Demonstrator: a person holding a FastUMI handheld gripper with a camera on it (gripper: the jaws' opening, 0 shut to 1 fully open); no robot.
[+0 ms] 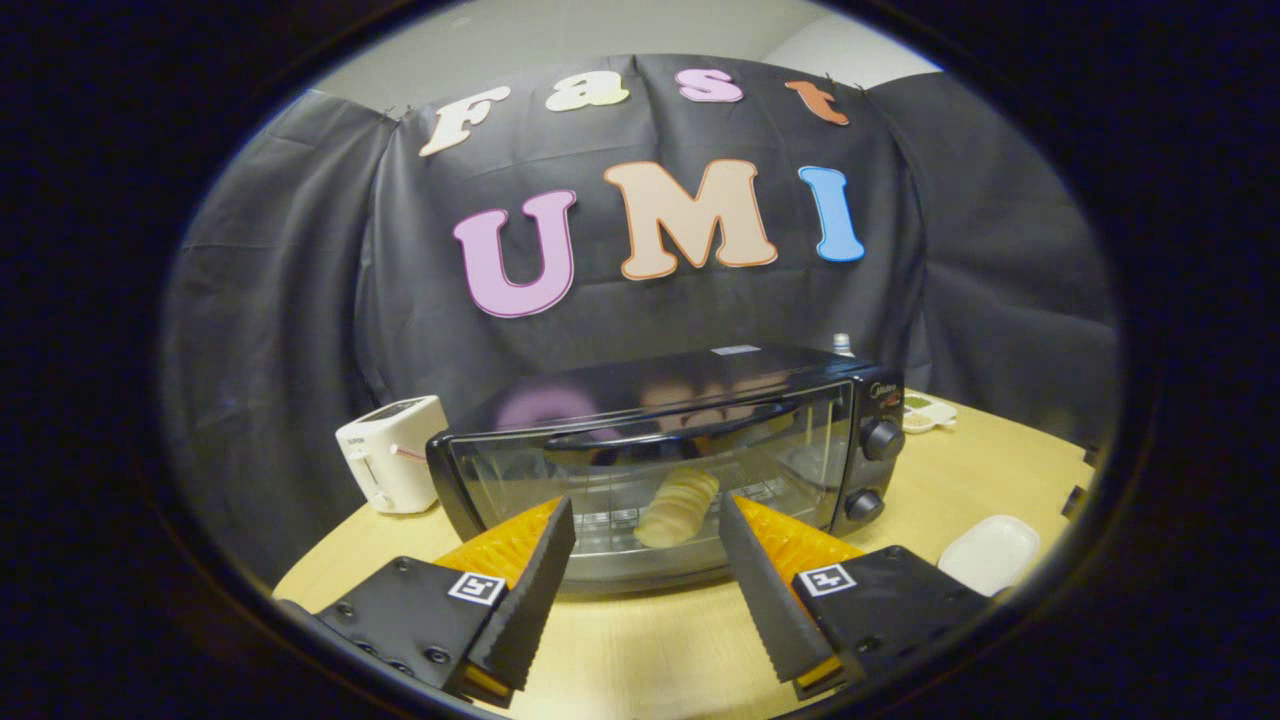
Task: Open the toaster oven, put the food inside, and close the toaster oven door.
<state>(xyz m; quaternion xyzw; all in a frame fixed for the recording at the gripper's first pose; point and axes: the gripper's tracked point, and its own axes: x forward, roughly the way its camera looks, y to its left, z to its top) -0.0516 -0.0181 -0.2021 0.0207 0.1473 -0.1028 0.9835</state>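
Note:
A black toaster oven (660, 450) stands on the wooden table just beyond my fingers, its glass door shut and its handle (670, 432) running across the top of the door. Behind the glass, on the rack, lies a pale ridged piece of food (680, 506). Two round knobs (882, 440) sit on the oven's right panel. My gripper (648, 535) hovers in front of the door, open, with nothing between its orange and black fingers (540, 570). The fingers stand a short way off the door, apart from it.
A white toaster (390, 465) stands to the left of the oven. An empty white dish (990, 553) lies on the table (1000, 470) to the right, near my right finger. A small plate with food (925, 412) sits behind the oven's right side.

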